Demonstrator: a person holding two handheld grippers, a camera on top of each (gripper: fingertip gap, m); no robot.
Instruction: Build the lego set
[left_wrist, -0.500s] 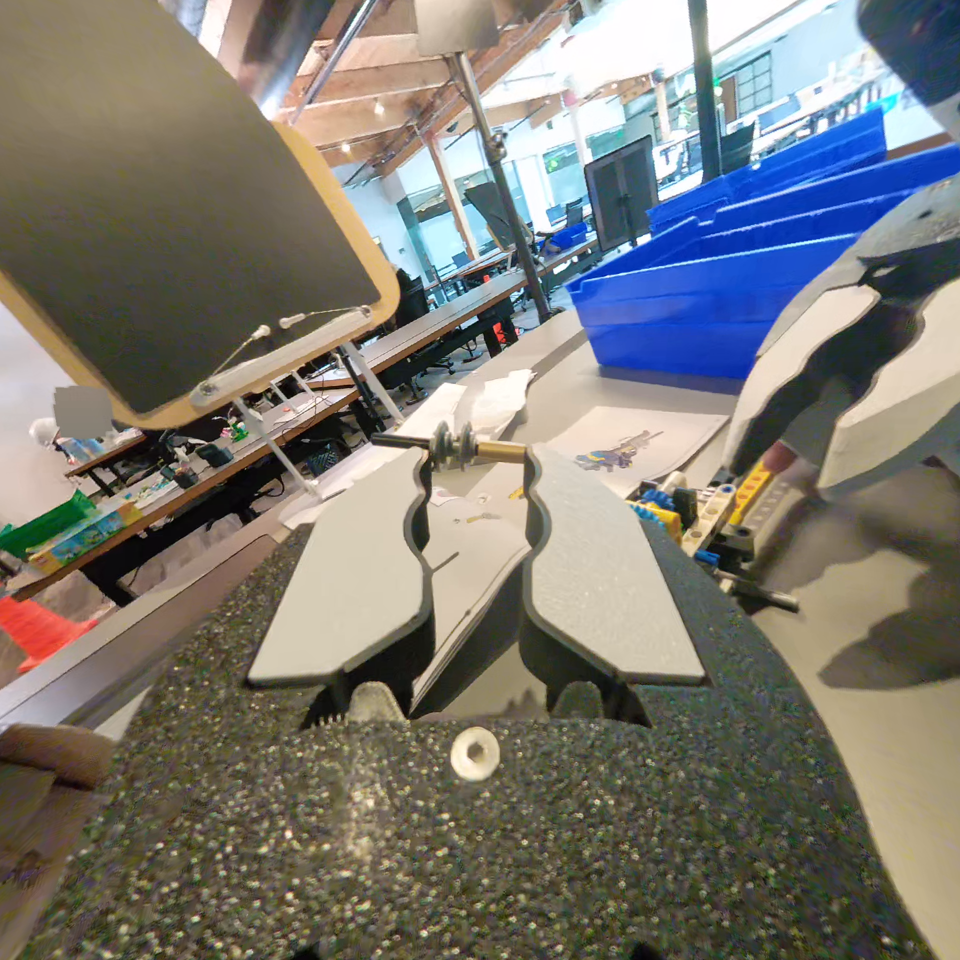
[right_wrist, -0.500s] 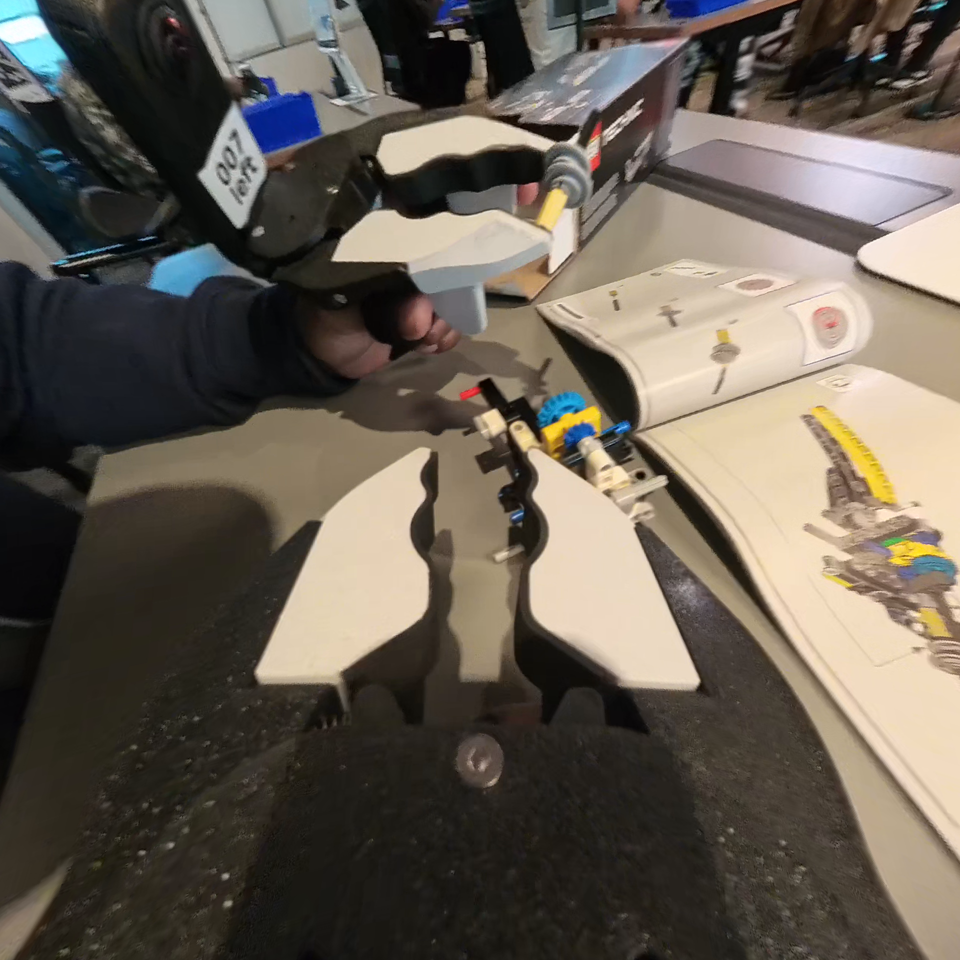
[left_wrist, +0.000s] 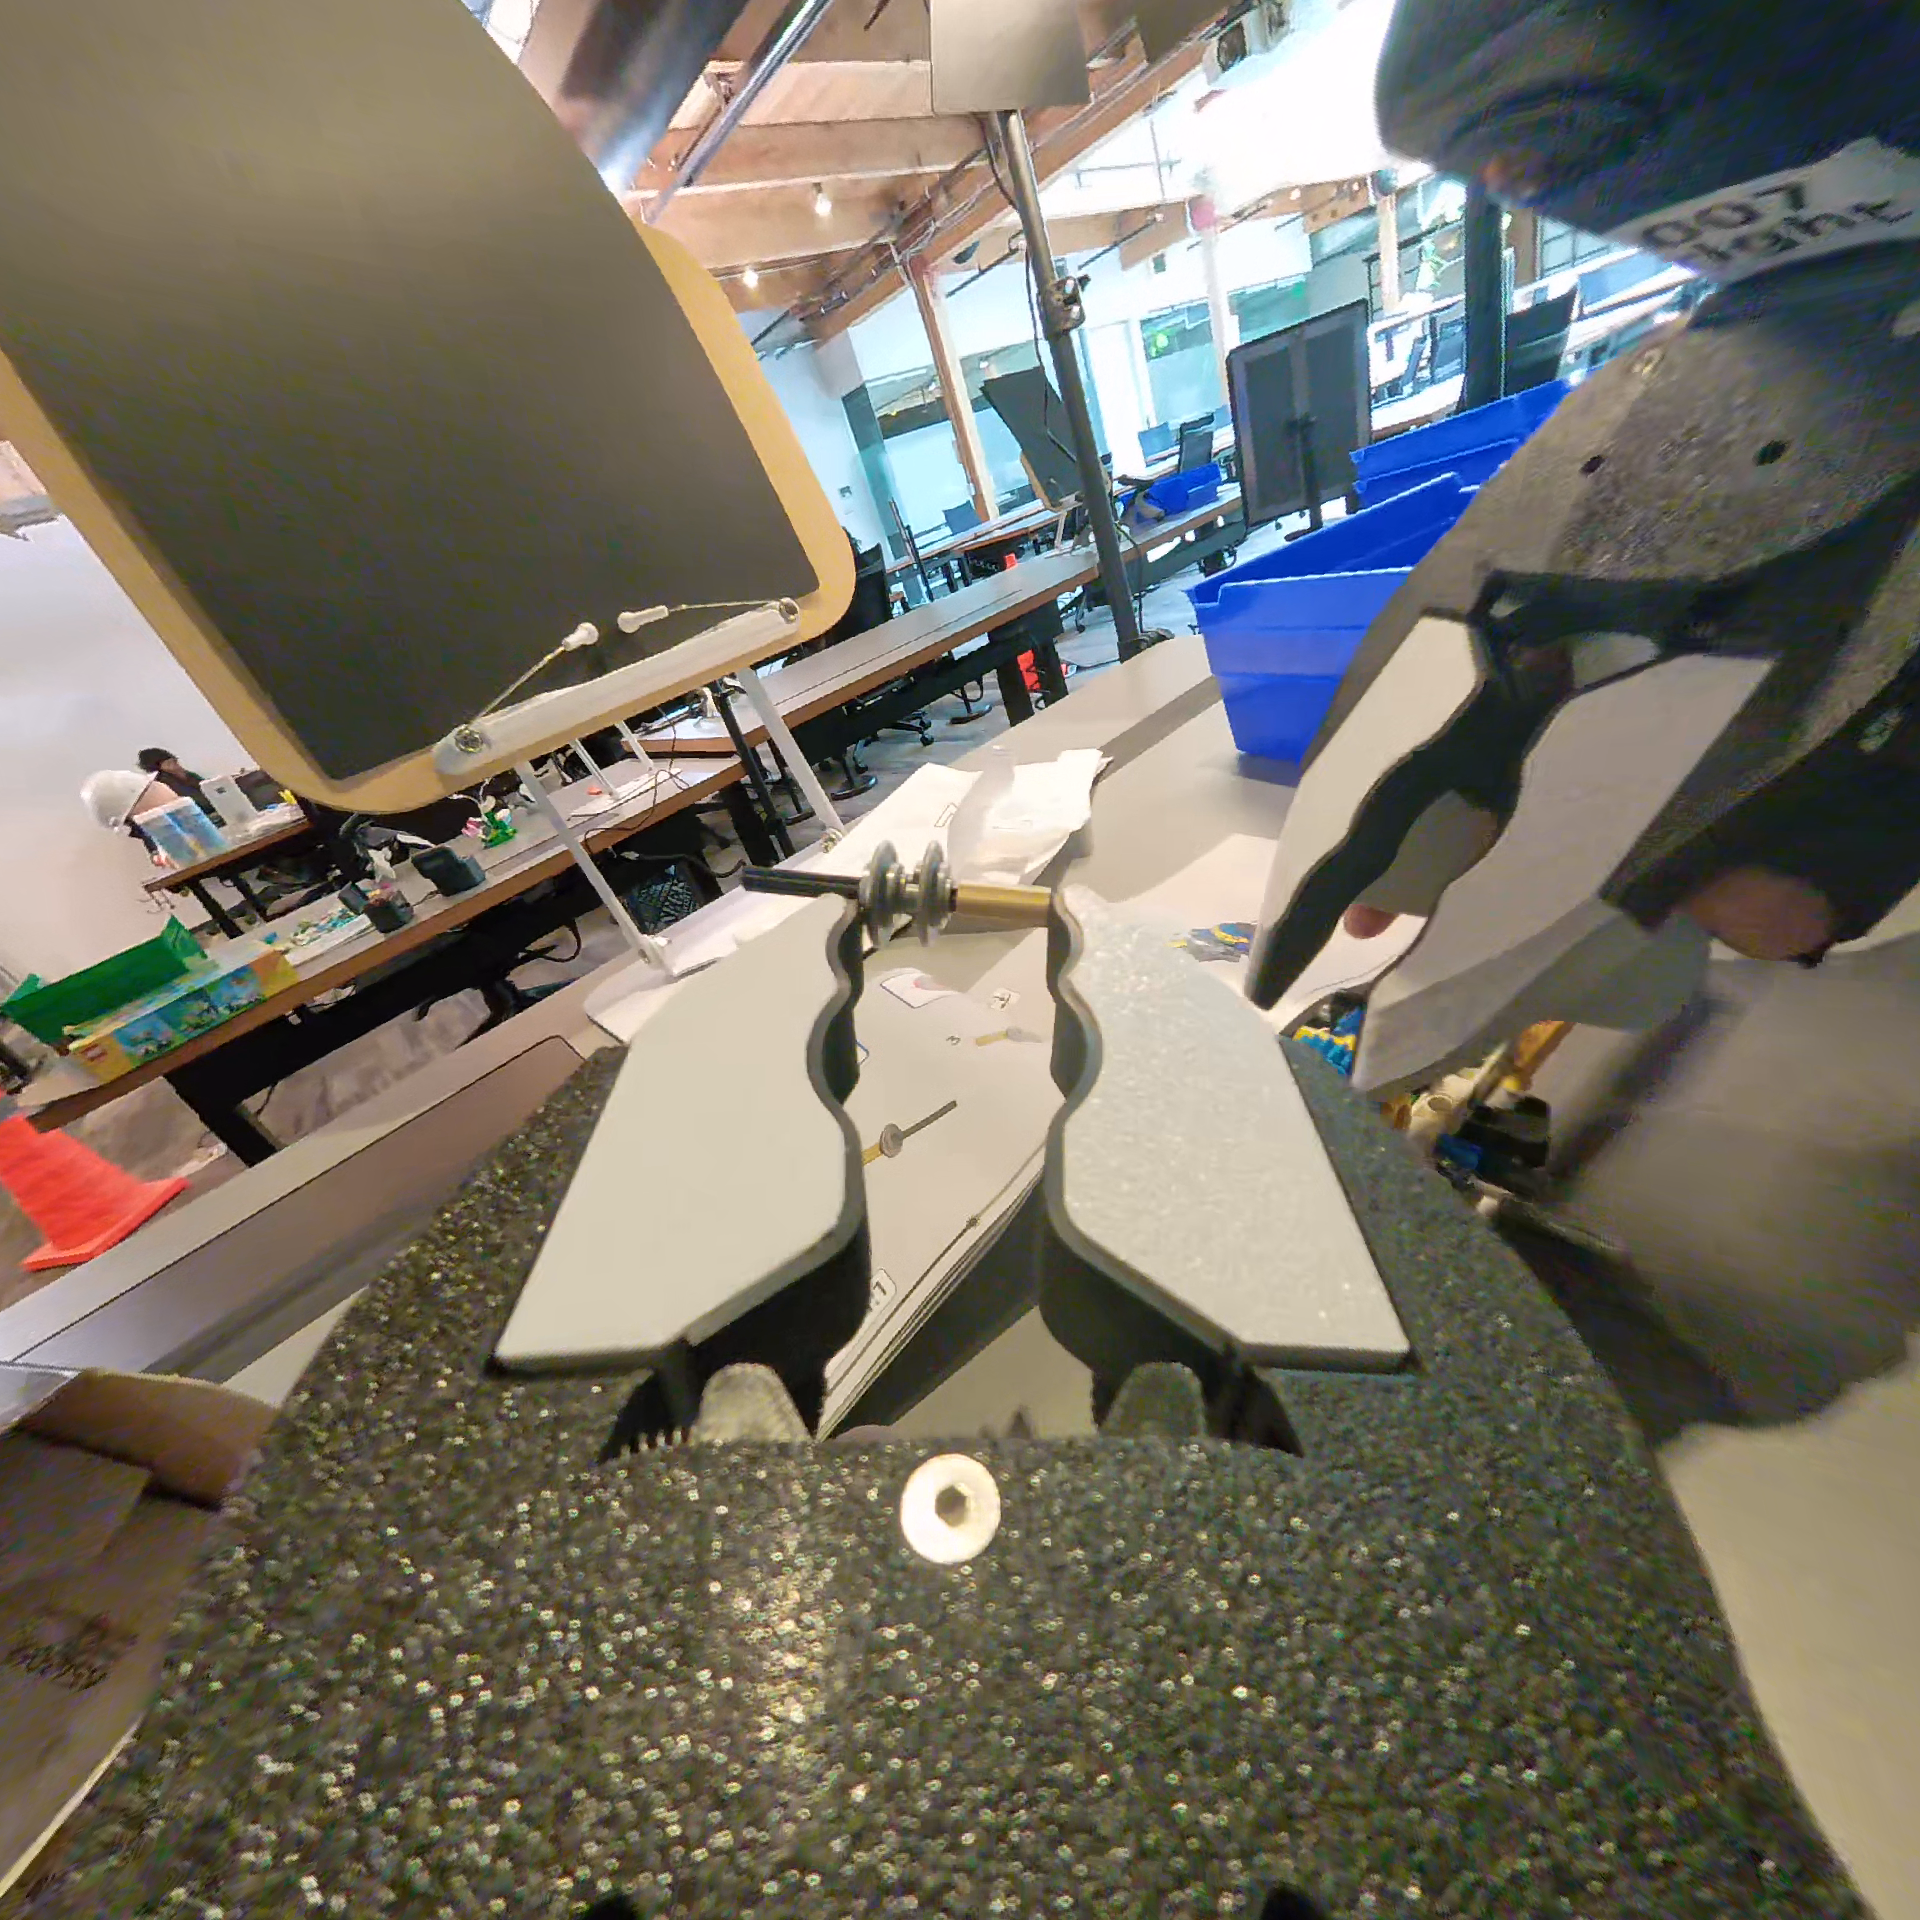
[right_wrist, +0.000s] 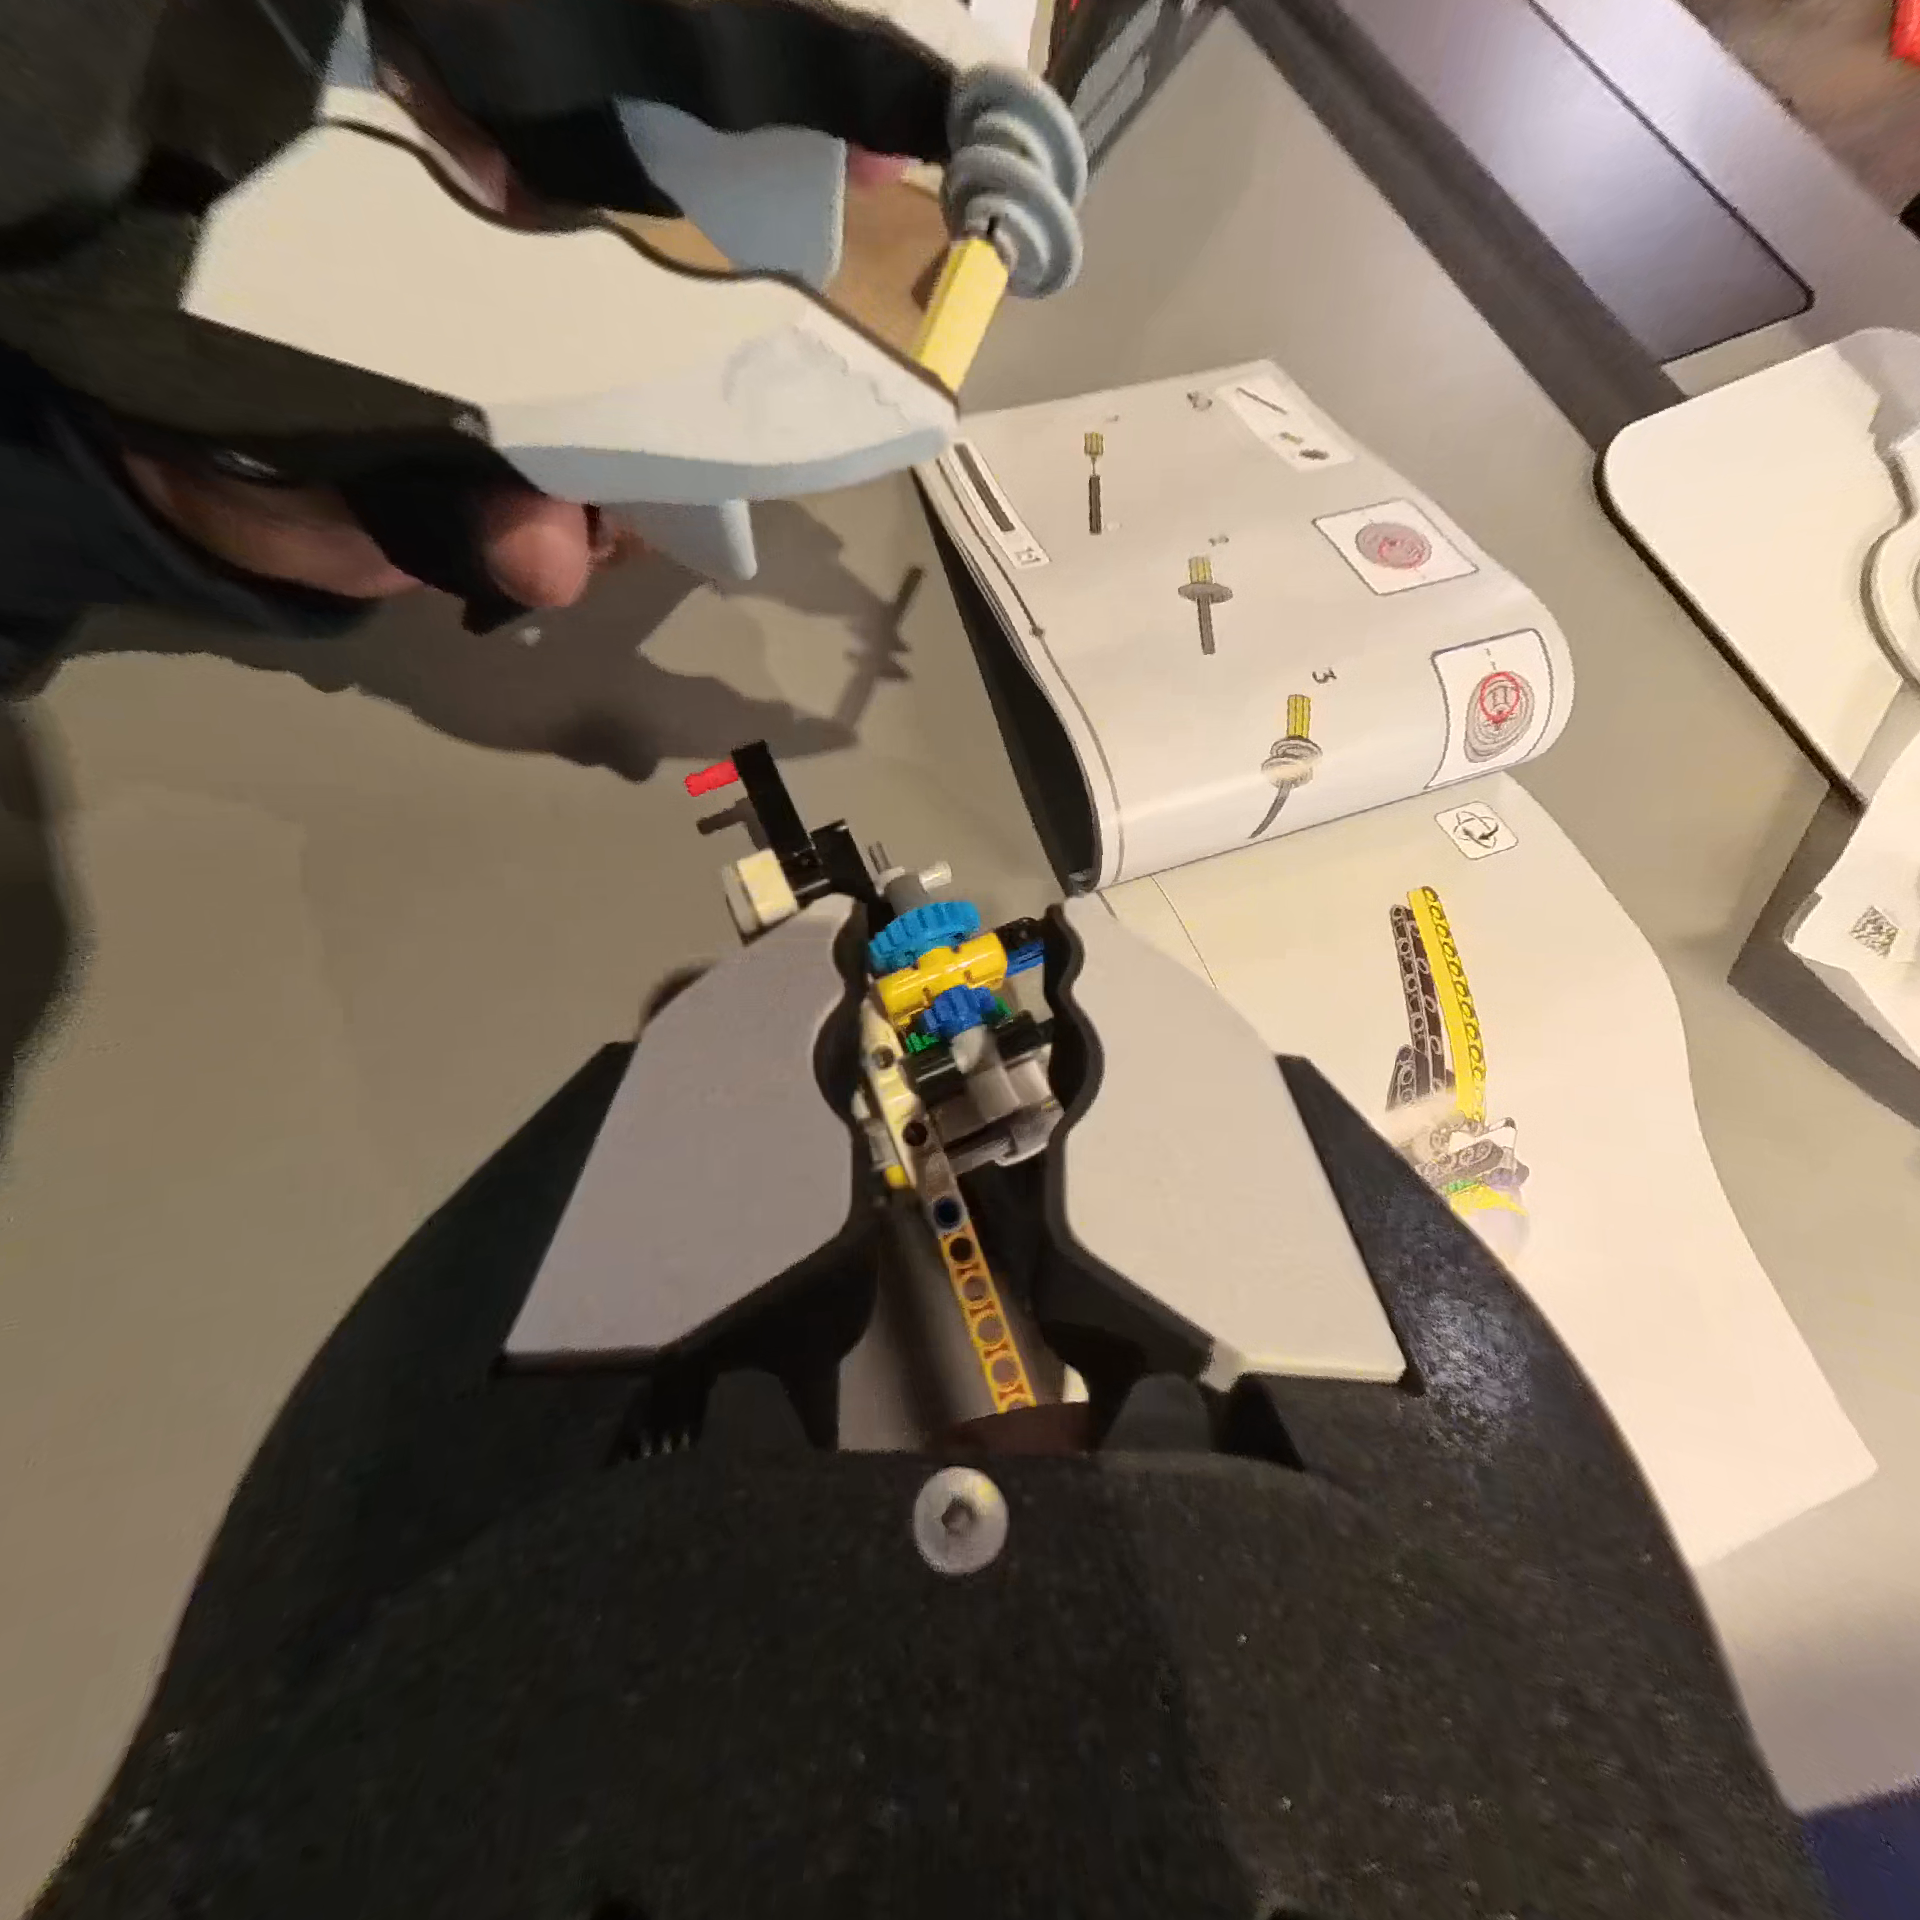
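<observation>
The left hand-held gripper (left_wrist: 951, 914) pinches an axle with two grey discs (left_wrist: 909, 891) above the instruction booklet (left_wrist: 940, 1132)

Blue bins (left_wrist: 1288, 665) stacked on the grey surface (left_wrist: 1153, 686), orange cone (left_wrist: 73, 1195) on the floor, black board (left_wrist: 343, 395) overhead, long desks (left_wrist: 935, 623) behind

We are in a large open office or workshop hall. We see exposed wooden beams (left_wrist: 894, 135) on the ceiling with small lights, and long rows of work tables (left_wrist: 935, 634) that go far back. Blue plastic bins (left_wrist: 1309, 644) stand at the far edge of our grey table (left_wrist: 1153, 686). On another table lies a colourful toy box (left_wrist: 177, 1013), and an orange cone (left_wrist: 73, 1184) stands on the floor at the left.
</observation>
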